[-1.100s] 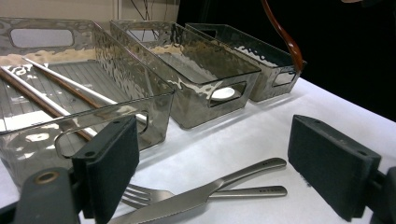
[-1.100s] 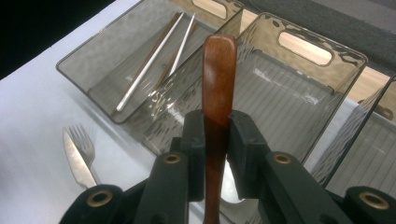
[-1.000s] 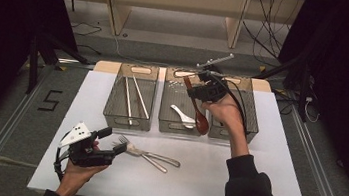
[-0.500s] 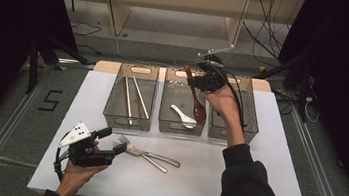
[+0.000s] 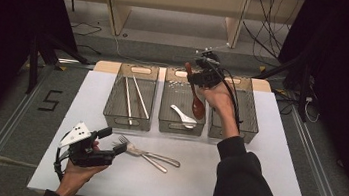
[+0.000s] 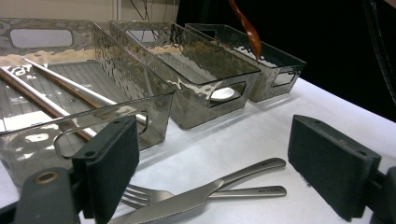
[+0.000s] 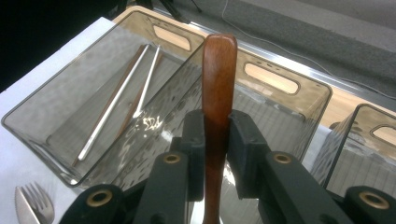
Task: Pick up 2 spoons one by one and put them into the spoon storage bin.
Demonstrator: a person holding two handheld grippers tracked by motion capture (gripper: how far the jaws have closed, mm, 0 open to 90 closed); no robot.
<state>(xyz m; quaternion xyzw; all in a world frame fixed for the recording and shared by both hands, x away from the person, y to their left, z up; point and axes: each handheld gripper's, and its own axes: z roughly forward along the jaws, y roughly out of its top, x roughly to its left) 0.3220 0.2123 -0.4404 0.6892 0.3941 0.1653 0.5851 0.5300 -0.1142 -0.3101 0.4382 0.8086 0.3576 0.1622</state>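
My right gripper (image 5: 194, 76) is shut on the handle of a brown wooden spoon (image 5: 197, 106), which hangs bowl-down over the right side of the middle clear bin (image 5: 163, 113). In the right gripper view the spoon's handle (image 7: 218, 84) stands upright, pinched between both pads of the right gripper (image 7: 217, 135). My left gripper (image 5: 113, 140) rests low at the near left of the table, open, jaws pointing at a steel fork (image 5: 129, 144) and knife (image 5: 157, 158). In the left gripper view the fork (image 6: 140, 196) and knife (image 6: 252, 170) lie between the open jaws of the left gripper (image 6: 219, 168), untouched.
Three clear bins stand in a row at the far side of the white table. The left bin (image 5: 110, 106) holds chopsticks (image 5: 137, 96), the middle one a white spoon (image 5: 183, 116), and the right bin (image 5: 252, 123) looks bare. Cables trail behind the table.
My right gripper has carried the wooden spoon away from me and slightly left, from the middle bin's right wall to over that bin. The left gripper has stayed still.
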